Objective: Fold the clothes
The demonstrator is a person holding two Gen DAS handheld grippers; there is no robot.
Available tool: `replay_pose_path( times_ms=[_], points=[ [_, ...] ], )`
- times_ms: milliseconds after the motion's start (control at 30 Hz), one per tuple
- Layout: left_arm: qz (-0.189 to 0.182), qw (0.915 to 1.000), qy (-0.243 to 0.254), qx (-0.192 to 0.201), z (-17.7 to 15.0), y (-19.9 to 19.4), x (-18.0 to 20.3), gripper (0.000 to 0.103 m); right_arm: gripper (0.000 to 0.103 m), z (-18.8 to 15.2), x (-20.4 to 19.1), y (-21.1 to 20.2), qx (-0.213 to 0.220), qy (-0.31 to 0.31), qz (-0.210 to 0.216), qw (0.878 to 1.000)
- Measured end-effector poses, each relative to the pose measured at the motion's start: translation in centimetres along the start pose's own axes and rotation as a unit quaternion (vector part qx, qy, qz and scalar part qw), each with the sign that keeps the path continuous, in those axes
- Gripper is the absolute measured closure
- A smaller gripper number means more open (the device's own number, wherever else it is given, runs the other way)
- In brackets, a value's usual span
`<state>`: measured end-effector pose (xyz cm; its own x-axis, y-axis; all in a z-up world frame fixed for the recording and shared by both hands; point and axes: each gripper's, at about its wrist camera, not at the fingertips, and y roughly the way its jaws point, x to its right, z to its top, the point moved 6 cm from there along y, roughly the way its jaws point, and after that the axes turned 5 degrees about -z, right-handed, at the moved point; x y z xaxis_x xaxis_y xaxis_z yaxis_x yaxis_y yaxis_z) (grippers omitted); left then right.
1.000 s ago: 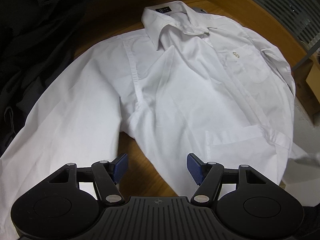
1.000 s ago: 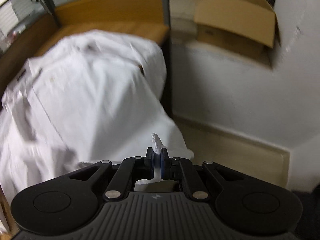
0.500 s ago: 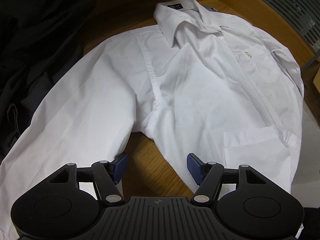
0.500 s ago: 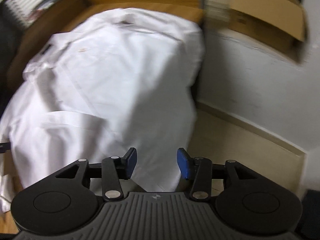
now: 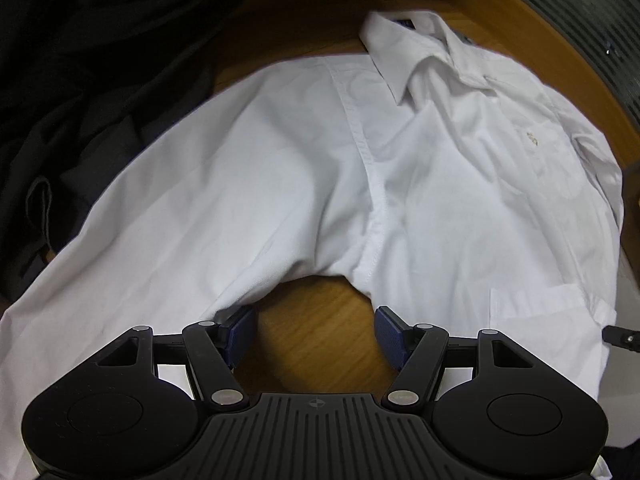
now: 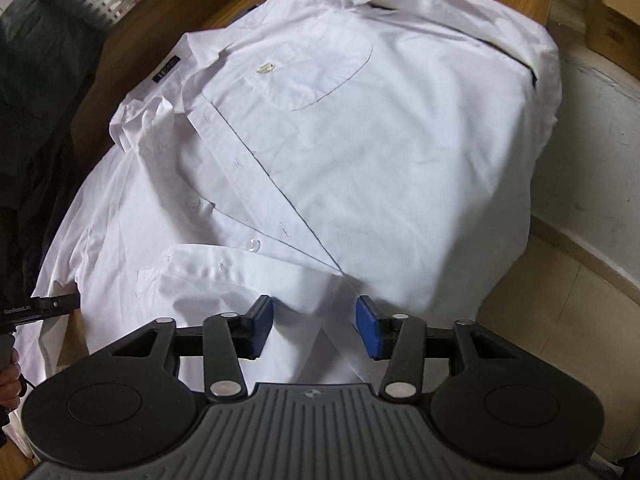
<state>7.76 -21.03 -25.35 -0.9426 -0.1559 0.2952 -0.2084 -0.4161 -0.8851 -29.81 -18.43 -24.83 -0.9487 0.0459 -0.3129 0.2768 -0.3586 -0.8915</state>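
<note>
Left gripper (image 5: 316,334): jaws spread wide, nothing between the blue pads, bare wood of the brown wooden table (image 5: 320,332) showing in the gap. It sits low at the armpit of the white long-sleeved button-up shirt (image 5: 440,184), which lies face up on the table with collar (image 5: 404,48) away from the camera. The sleeve (image 5: 192,216) runs out to the left, its edge just at the left pad. Dark clothing (image 5: 92,80) is heaped beyond the sleeve.

Right gripper (image 6: 314,326): jaws likewise apart and empty, poised over the shirt's lower front, near a folded-over cuff (image 6: 208,264). Chest pocket (image 6: 316,68) faces upward. Shirt's right side drapes over the table edge.
</note>
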Motion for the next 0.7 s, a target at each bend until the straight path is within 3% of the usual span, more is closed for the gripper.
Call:
replay_pose_path(
  times_ms=[67,100,133,167,500,600,700],
  points=[
    [0.0,1.0,-0.002,0.004,0.1,0.0,-0.2,0.034,0.081,0.0,0.0,0.4,-0.003,-0.002,-0.001,1.0],
    [0.001,1.0,-0.002,0.005,0.2,0.0,-0.2,0.033,0.085,-0.1,0.0,0.4,-0.001,-0.002,-0.002,1.0],
    [0.002,1.0,0.001,0.004,0.3,0.1,-0.2,0.033,0.097,-0.1,0.0,0.4,0.0,-0.004,-0.004,1.0],
    [0.003,1.0,0.004,0.004,0.4,0.2,-0.2,0.033,0.099,-0.2,0.1,0.2,0.001,-0.006,-0.006,1.0],
    [0.008,0.9996,0.025,0.005,0.5,0.3,-0.5,0.033,0.1,-2.2,2.7,-8.2,0.065,0.039,0.01,0.997],
    [0.008,0.9996,0.027,0.003,0.6,0.2,-0.6,0.033,0.099,-3.6,3.3,-9.1,0.06,0.037,0.001,0.998],
    [0.011,0.9997,0.02,-0.001,0.6,0.1,-0.9,0.033,0.093,-4.5,4.8,-7.4,0.034,0.037,-0.039,0.998]
  ],
)
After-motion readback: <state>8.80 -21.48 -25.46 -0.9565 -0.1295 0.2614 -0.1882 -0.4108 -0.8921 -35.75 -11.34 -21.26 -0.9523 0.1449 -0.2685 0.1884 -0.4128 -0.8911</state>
